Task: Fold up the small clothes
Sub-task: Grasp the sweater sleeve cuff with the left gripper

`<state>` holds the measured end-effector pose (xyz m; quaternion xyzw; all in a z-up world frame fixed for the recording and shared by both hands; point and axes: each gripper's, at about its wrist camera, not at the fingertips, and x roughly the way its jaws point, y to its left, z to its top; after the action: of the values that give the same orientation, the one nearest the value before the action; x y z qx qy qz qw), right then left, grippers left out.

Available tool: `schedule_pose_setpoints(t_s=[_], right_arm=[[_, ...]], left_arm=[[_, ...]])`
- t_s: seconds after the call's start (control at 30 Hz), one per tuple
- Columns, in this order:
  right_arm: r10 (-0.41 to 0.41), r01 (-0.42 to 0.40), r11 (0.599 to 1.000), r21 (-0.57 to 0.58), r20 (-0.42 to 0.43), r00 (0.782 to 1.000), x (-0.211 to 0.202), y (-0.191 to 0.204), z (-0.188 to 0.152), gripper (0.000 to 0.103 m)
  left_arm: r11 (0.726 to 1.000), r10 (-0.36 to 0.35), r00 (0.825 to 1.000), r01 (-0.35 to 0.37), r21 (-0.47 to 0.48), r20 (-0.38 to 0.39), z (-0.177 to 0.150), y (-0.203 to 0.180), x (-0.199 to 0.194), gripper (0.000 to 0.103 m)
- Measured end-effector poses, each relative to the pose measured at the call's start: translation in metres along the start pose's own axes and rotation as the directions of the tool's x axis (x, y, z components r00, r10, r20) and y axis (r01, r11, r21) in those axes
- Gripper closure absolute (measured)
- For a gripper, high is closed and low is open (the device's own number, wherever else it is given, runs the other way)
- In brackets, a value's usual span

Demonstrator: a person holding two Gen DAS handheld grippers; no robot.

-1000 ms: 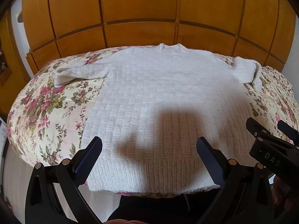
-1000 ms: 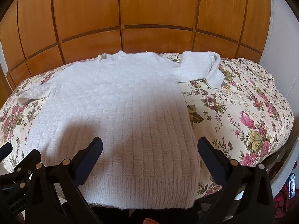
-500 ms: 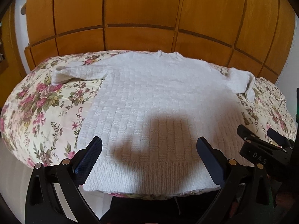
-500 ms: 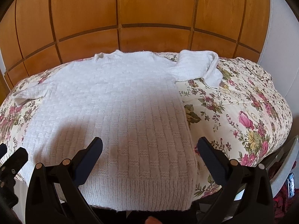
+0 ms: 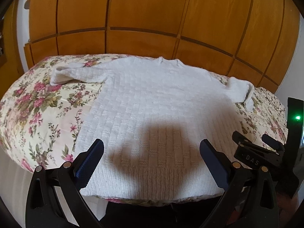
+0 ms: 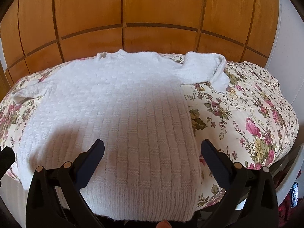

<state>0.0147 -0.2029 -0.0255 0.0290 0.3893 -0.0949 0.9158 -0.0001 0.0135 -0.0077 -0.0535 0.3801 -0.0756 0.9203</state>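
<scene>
A white knit sweater [image 5: 152, 102] lies flat, front up, on a floral bedspread [image 5: 38, 110], collar at the far side and hem at the near edge. It also shows in the right wrist view [image 6: 117, 110]. Its left sleeve [image 5: 76, 74] stretches out to the left. Its right sleeve [image 6: 205, 70] is bent back on itself. My left gripper [image 5: 152, 152] is open and empty above the hem. My right gripper [image 6: 152, 152] is open and empty above the hem's right part, and shows in the left wrist view [image 5: 254, 140].
A wooden panelled wardrobe [image 5: 152, 19] stands right behind the bed. The bedspread [image 6: 247, 117] reaches out to the right of the sweater. A white wall [image 6: 288, 38] is at the far right. The bed's near edge drops to the floor.
Both grippers have drawn back and up a little from the sweater, so it sits smaller and lower in view. Both stay open. The sweater has not moved.
</scene>
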Motion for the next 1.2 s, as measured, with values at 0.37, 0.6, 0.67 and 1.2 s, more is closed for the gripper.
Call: schedule_pose_setpoints(t_s=[0.37, 0.6, 0.67, 1.2], right_arm=[[0.139, -0.138, 0.99, -0.016, 0.063, 0.988, 0.037, 0.005, 0.022, 0.002], [0.032, -0.029, 0.998, -0.06, 0.053, 0.998, 0.079, 0.0, 0.049, 0.002], [-0.009, 0.012, 0.999, -0.046, 0.049, 0.999, 0.091, -0.007, 0.058, 0.002], [-0.067, 0.067, 0.998, -0.005, -0.006, 0.998, 0.148, -0.026, 0.055, 0.002]], left_arm=[[0.991, -0.103, 0.993, 0.099, -0.085, -0.05, 0.0, 0.018, 0.017, 0.003], [0.982, -0.054, 0.998, 0.045, -0.183, -0.045, 0.013, 0.056, 0.032, 0.003], [0.977, -0.017, 0.999, 0.01, -0.214, -0.031, 0.024, 0.075, 0.039, 0.003], [0.874, 0.464, 0.885, -0.448, -0.186, 0.05, 0.174, 0.225, 0.114, 0.003]])
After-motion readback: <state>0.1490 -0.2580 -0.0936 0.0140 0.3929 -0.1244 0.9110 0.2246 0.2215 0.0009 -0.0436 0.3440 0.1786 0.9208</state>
